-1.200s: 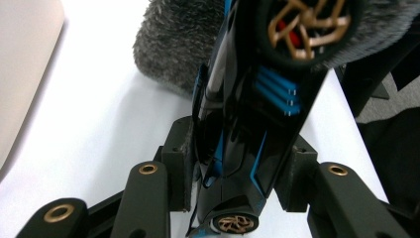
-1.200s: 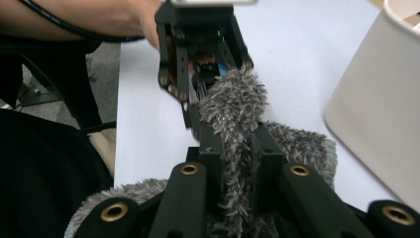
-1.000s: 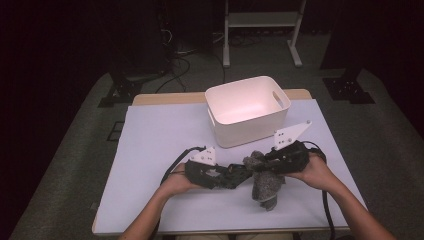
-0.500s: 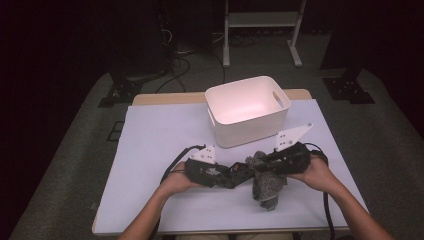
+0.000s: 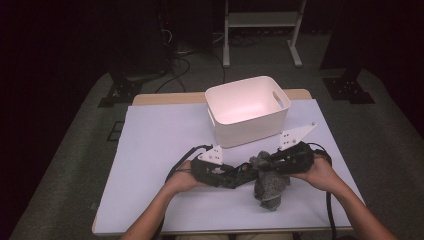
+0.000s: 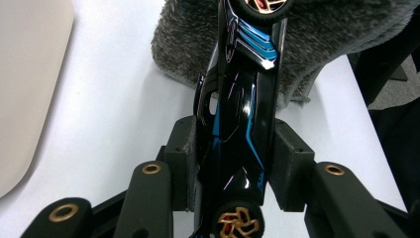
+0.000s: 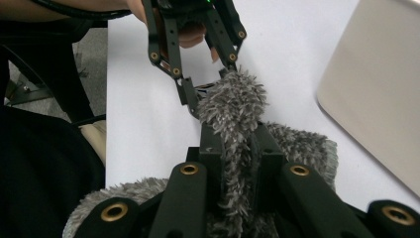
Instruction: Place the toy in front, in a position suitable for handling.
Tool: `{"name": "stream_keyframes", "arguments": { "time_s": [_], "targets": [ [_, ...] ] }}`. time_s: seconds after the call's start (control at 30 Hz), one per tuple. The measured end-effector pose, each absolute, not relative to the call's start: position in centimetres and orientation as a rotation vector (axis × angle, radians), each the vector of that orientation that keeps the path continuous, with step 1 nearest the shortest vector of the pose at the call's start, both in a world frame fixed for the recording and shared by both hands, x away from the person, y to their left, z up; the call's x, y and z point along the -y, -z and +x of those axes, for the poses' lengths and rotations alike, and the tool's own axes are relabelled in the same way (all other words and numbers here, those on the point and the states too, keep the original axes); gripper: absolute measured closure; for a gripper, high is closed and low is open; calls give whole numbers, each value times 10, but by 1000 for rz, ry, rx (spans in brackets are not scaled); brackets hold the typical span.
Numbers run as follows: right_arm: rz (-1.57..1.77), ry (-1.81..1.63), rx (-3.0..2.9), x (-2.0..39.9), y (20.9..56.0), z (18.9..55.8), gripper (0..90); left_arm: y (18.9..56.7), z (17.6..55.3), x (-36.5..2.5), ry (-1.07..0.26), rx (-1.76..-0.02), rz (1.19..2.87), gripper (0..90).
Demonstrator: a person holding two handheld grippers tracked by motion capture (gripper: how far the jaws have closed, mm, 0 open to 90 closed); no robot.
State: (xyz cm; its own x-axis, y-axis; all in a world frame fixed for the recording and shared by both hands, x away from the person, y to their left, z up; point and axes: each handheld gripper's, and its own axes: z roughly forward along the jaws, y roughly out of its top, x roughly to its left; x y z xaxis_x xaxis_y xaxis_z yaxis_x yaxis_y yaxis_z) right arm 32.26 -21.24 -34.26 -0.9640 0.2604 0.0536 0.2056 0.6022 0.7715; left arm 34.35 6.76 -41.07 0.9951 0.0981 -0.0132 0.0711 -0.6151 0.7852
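Dark floor and black stands were seen beyond a bench covered with a white sheet, near whose front edge both hands were held close together. The jaws of the left gripper were closed on a toy car, its pads pressed against the car's two sides, so that the jaws were kept only narrowly apart by its slim body. The jaws of the right gripper were closed almost fully on a grey cloth, a ridge of which was pinched between the pads and stood up above them.

The toy car was glossy black with bright blue stripes and gold-spoked wheels, one wheel being seen near the jaws' base and another at its far end. It was held lengthwise along the jaws, and its far end was pressed into the cloth. The cloth was fluffy and long-piled; in the high view it was seen bunched between the two grippers, its lower part hanging down to the sheet.

A white tub with a handle slot was stood on the bench just beyond the grippers, apart from both. Cables were trailed from each gripper towards the person's forearms. Nothing was found between the grippers and the tub
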Motion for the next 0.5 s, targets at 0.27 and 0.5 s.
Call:
{"name": "stream_keyframes", "arguments": {
  "time_s": [0.27, 0.5],
  "targets": [
    [482, -1358, -2731, 225, 354, 326, 787, 409, 347, -65, -21, -139, 2243, 601],
    [522, -1379, -2720, 233, 362, 325, 787, 422, 350, -58, -10, -146, 2284, 565]
  ]
}}
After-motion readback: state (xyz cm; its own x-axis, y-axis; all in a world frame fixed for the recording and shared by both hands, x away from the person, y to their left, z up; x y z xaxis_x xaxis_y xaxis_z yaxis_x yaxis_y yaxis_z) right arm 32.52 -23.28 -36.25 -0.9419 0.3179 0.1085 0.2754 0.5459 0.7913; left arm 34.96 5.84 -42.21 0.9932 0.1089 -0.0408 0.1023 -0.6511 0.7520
